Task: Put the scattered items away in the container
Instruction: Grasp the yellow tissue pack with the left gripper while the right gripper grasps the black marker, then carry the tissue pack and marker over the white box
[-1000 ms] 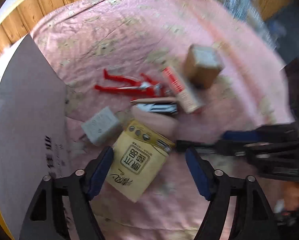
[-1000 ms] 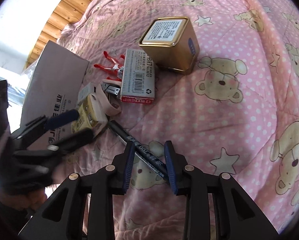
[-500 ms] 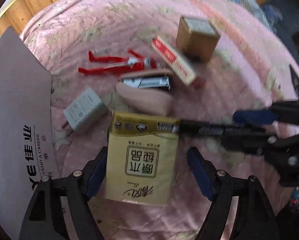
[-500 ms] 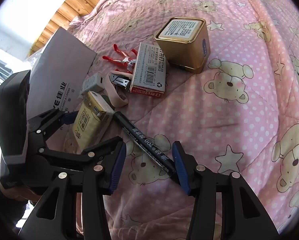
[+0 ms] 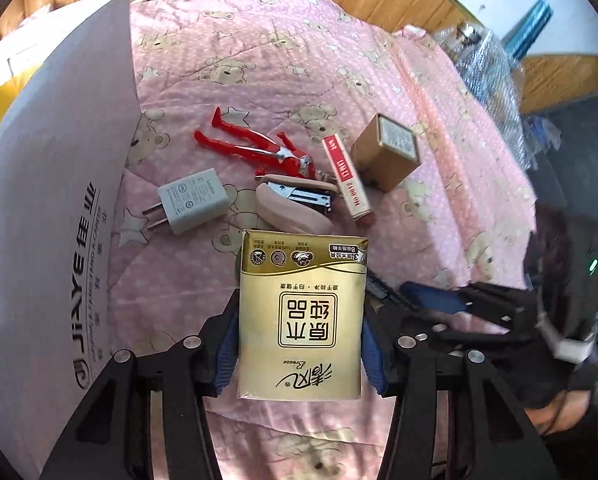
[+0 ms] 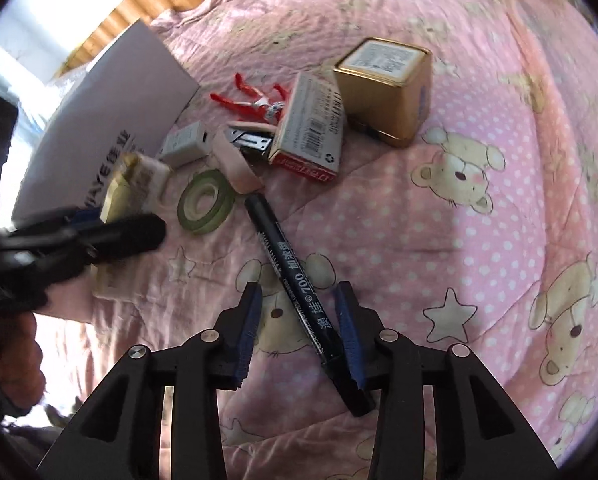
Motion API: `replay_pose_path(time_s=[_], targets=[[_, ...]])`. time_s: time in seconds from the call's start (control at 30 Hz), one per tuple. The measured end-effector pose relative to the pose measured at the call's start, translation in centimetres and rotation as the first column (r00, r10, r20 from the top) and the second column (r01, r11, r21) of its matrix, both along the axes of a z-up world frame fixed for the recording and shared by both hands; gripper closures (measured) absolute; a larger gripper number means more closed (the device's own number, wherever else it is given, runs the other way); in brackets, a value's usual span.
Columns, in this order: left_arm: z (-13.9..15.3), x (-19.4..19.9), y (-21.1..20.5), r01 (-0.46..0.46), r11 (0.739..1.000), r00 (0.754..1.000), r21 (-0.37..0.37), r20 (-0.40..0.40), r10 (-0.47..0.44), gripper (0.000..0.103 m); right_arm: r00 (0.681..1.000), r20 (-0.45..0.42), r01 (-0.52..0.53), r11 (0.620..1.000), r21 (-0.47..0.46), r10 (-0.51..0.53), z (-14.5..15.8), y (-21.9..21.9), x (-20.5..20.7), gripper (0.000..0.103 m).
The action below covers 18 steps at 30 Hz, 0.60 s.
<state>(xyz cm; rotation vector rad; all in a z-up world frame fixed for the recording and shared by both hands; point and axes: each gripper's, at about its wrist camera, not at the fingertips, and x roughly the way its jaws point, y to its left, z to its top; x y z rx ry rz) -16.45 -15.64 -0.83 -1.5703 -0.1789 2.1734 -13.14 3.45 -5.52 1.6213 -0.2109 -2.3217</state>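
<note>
blue-padded left gripper clamps the gold tissue pack above the quilt; right gripper straddles the black marker, jaws apart.

Left gripper clamped, right gripper agape

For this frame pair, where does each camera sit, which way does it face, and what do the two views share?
Left wrist: rides the left gripper, facing along its fingers across the pink quilt toward the wood wall; the fingers clamp a gold tissue pack; the right gripper and a hand show at right.
Right wrist: rides the right gripper, looking down at a black marker between its open fingers; the left gripper enters at left.
Shared: tissue pack, red pliers, charger, stapler, gold tin, white box.
</note>
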Motion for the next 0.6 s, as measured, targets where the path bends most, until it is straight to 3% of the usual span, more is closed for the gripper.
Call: replay_pose_path(time_s=[0.03,0.1,0.43,0.6], targets=[[0.3,0.2,0.0,-0.007,1.000,1.000,0.007,-0.006,0.007,0.050,1.000,0.001,0.005,1.000,0.011,-0.005,0.0,0.1,0.0,0.082],[0.9,0.1,0.5,-0.013,1.000,1.000,0.013,-0.024,0.013,0.050,1.000,0.010,0.020,1.000,-0.011,-0.020,0.2,0.6,0.1,0.089],[2.7,1.1,1.8,0.022,1.000,0.997,0.019,-0.073,-0.021,0.050,0.995,0.038,0.102,0.980,-0.170,-0.097,1.8,2.6,0.7,0.089],[3.5,1.8,1.6,0.025,1.000,0.995,0.019,-0.097,-0.024,0.050,0.994,0.042,0.108,0.975,-0.195,-0.102,2.8,2.2,1.8,0.089]])
